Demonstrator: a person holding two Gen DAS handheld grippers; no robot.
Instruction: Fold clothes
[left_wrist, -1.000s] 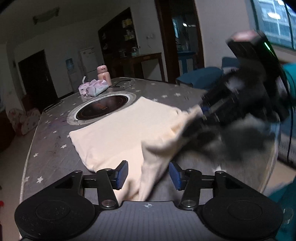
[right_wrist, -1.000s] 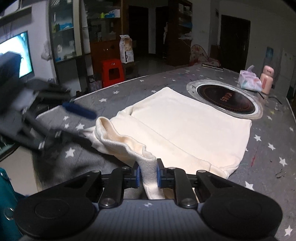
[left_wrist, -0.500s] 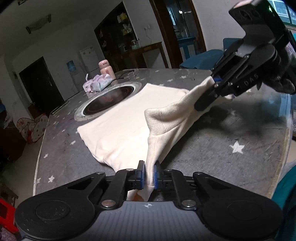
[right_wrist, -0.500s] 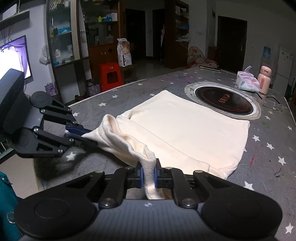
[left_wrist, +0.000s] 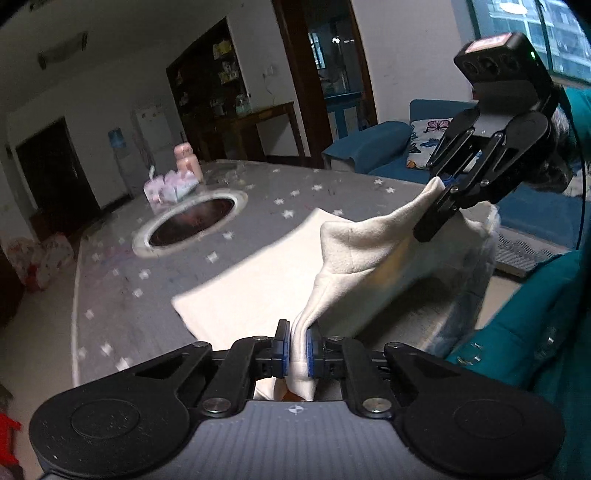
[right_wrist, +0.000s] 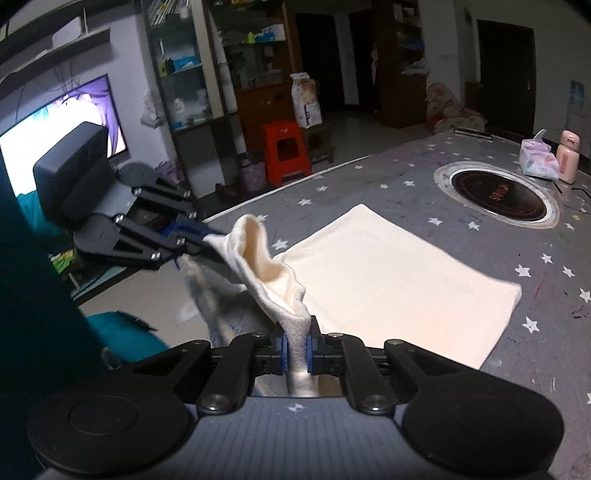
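Now both grippers have the near edge of the cream fleece garment (right_wrist: 388, 266) raised off the grey star-printed table (right_wrist: 535, 280), whereas a second ago the left gripper (left_wrist: 295, 349) stood open above it. Its jaws are now pinched on one corner; the right gripper (right_wrist: 296, 349) stays clamped on the other. Half a second ago the edge hung lower. Most of the cloth still lies flat near the round inset burner (right_wrist: 498, 194), so the fold-over looks ready to begin.
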